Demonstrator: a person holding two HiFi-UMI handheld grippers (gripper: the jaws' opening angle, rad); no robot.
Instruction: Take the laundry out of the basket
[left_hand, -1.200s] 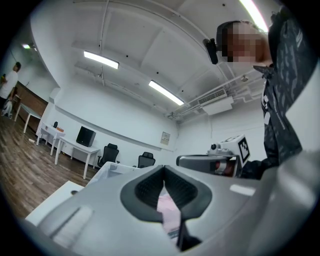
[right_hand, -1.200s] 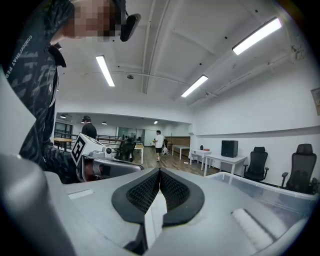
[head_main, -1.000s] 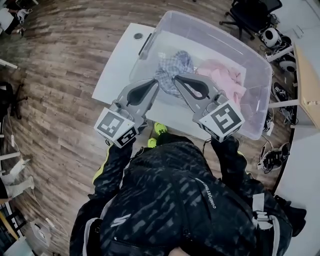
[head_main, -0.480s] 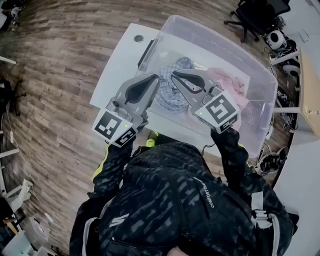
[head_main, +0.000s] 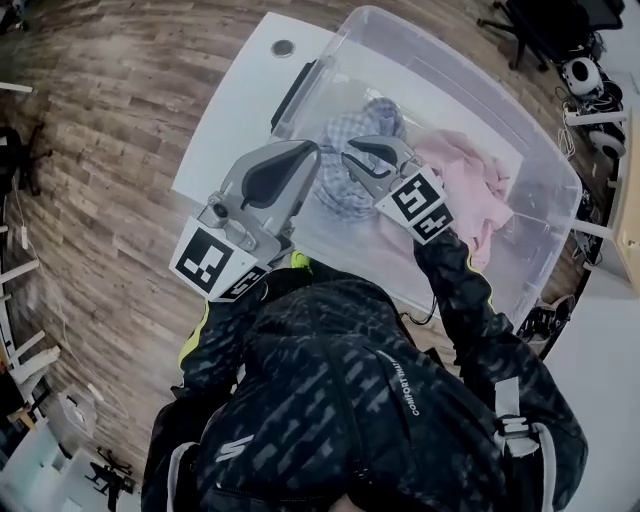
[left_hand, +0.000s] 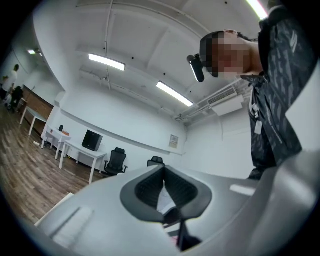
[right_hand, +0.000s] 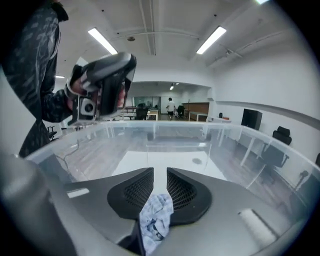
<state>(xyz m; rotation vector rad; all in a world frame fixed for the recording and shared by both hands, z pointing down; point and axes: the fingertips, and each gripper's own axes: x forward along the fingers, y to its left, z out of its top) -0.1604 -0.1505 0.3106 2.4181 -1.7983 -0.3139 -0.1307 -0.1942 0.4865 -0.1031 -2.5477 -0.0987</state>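
A clear plastic bin (head_main: 452, 62) stands on a white table (head_main: 235, 115). It holds a blue checked cloth (head_main: 375, 115) and a pink cloth (head_main: 470, 170). My right gripper (head_main: 350, 158) is tilted down inside the bin, just over the checked cloth. Its jaws have just been opening and stand a narrow gap apart. In the right gripper view (right_hand: 160, 172) the checked cloth (right_hand: 155, 220) shows through the gap, below the pads and not pinched. My left gripper (head_main: 312, 150) is held level outside the bin's near wall. In the left gripper view (left_hand: 163, 170) it is shut on nothing.
The bin has a black handle (head_main: 293, 95) on its left end, and a round cable hole (head_main: 283, 47) sits in the table beyond it. Office chairs (head_main: 545, 20) and cables stand at the upper right. Wooden floor (head_main: 100, 150) lies to the left.
My right gripper has dropped down into the bin toward the checked cloth and tilted downward. My left gripper has drifted slightly toward the picture's left and stays shut.
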